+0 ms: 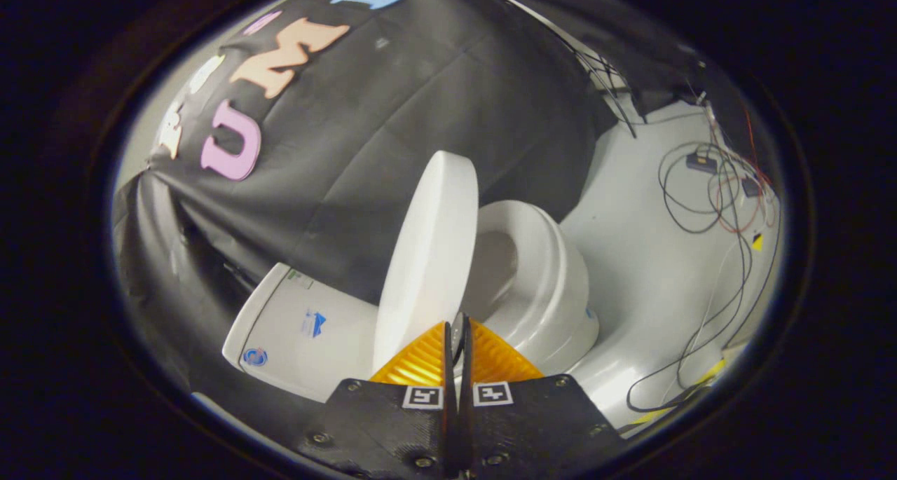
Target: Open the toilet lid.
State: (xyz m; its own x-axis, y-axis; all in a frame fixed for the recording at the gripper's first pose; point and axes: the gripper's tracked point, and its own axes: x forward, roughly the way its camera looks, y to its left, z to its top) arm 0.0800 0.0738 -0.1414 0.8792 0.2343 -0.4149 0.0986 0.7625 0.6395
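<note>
Currently the toilet lid [429,256] stands raised, near upright, just ahead of the claw [456,340], its free edge running out toward 12 o'clock. The view is rolled, so the toilet reads sideways: tank [294,326] at 9 o'clock of the fingertips, seat and bowl [546,284] at 2 o'clock, lid between them.

Claw state: fingers drawn together with only a thin slit between them, tips right at the lid's lower rim. Whether the rim sits pinched in that slit or the tips merely touch it, I cannot tell.

Handling, my read:
- Rigid moulded plastic, fairly light, swings on a hinge at the tank side. It will not flex.
- Glossy, smooth surface, so likely slippery. A pinch on the flat face would slide off.
- Best hold: the thin rim, away from the hinge for leverage, fingers across the edge. Pushing the underside would also work.
- Near upright it could tip either way. Ease it back until it rests toward the tank. If dropped it would slam the seat.

Looks: plain white oval disc, clean, no marks, seen almost edge-on with the outer face toward the tank. Tank is white with small stickers. Bowl opening is exposed.

Surroundings: pale floor [652,256] beyond the bowl at 2 o'clock, loose cables [708,200] strewn on it well apart from the toilet.

Task looks nearly done.
</note>
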